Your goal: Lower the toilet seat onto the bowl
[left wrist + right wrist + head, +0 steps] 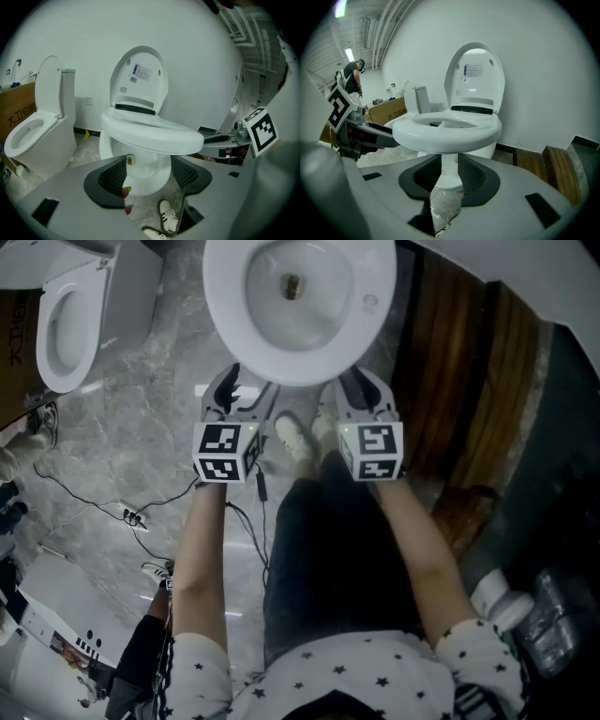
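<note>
Nearest, the person's left forearm (199,549) runs up to the left tool (149,172). Its jaws stand well apart and grip nothing; only the foot of the bowl (133,157) shows beyond the gap. This tool sits low, just under the front rim of the toilet seat (154,135). The seat looks level on the bowl, at the floor's far edge by the wall, with the lid (139,77) upright behind it. Whether a sliver of gap remains I cannot tell. Right of that, the right tool (449,174) is part open and empty too, likewise beneath the front rim.

Neither tool holds the seat, so if it is not fully down it would likely drop and slam. A tool lifted carelessly from under the rim could catch the seat and tip it up again. A hard jolt might bring the lid forward. The cable (262,486) hanging from the left tool near the person's shoes (295,437) could snag a foot.
</note>
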Tool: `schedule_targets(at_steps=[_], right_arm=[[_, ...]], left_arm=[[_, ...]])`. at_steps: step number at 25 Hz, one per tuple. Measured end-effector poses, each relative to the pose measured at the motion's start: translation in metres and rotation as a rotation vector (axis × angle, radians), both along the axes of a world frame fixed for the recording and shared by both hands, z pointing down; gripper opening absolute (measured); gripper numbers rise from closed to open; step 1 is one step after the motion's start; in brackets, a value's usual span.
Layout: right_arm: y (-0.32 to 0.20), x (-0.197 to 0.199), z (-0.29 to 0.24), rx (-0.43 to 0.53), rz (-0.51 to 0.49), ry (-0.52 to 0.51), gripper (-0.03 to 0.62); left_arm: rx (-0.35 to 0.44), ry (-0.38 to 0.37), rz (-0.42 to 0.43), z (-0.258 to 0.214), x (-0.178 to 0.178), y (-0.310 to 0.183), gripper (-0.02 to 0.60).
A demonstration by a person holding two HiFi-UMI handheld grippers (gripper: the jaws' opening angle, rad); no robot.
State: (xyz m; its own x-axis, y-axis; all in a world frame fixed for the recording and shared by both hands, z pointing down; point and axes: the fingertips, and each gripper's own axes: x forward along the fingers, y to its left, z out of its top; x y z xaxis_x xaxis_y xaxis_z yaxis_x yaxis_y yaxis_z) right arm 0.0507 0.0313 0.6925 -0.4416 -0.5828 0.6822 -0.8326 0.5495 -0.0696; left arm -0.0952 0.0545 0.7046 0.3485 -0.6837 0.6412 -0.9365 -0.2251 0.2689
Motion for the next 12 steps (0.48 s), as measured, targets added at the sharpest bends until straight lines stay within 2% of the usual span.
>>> schedule_targets(at_steps=[12], right_arm=[[-0.001,-0.003,0.023,-0.024,-0.006,0.023,0.117]], left_arm=[[-0.025,0.006,-0.007,0.019,-0.004,0.002,0.311]])
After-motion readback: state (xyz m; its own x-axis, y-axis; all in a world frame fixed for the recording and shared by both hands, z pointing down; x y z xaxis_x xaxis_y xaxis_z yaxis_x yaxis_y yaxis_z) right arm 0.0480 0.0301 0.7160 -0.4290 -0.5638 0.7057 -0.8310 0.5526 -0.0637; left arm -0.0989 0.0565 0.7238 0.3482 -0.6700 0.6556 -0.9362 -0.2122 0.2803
